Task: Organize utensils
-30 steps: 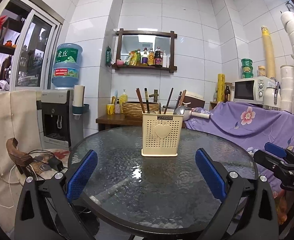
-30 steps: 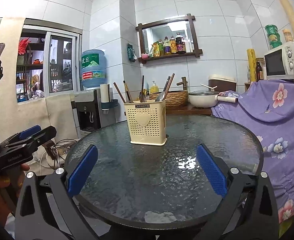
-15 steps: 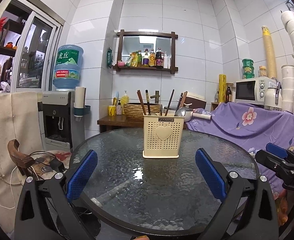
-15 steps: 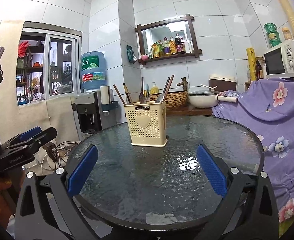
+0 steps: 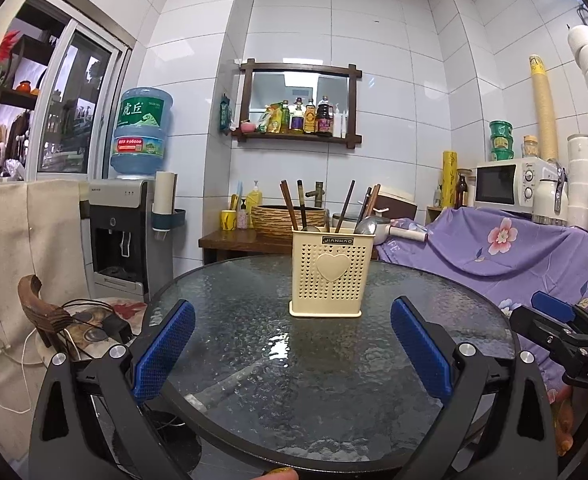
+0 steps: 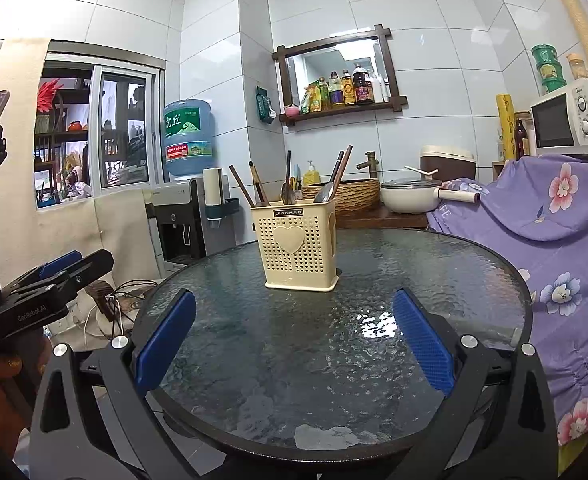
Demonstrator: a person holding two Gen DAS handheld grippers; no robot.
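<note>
A cream perforated utensil holder (image 5: pixel 331 272) (image 6: pixel 298 243) with a heart on its front stands upright on the round glass table (image 5: pixel 254 344) (image 6: pixel 433 280). Dark chopsticks (image 5: pixel 288 205) (image 6: pixel 241 186) and metal spoons (image 5: pixel 366 225) (image 6: pixel 325 192) stick out of its top. My left gripper (image 5: pixel 292 344) hovers open over the near part of the table, well short of the holder, with nothing between its blue pads. My right gripper (image 6: pixel 294 342) is open and empty too, also on the near side. Each gripper shows at the edge of the other's view.
A purple flowered cloth (image 5: pixel 505 248) drapes furniture to the right of the table. A water dispenser (image 5: pixel 122 236) stands at the left, with a wooden chair (image 5: pixel 44 314) and cables beside it. Behind the table a low wooden bench (image 5: pixel 234 242) carries a woven basket and a pot (image 6: pixel 409 198).
Both grippers have shifted slightly, so the holder sits a little lower and nearer in the views. Nothing was taken hold of or let go.
</note>
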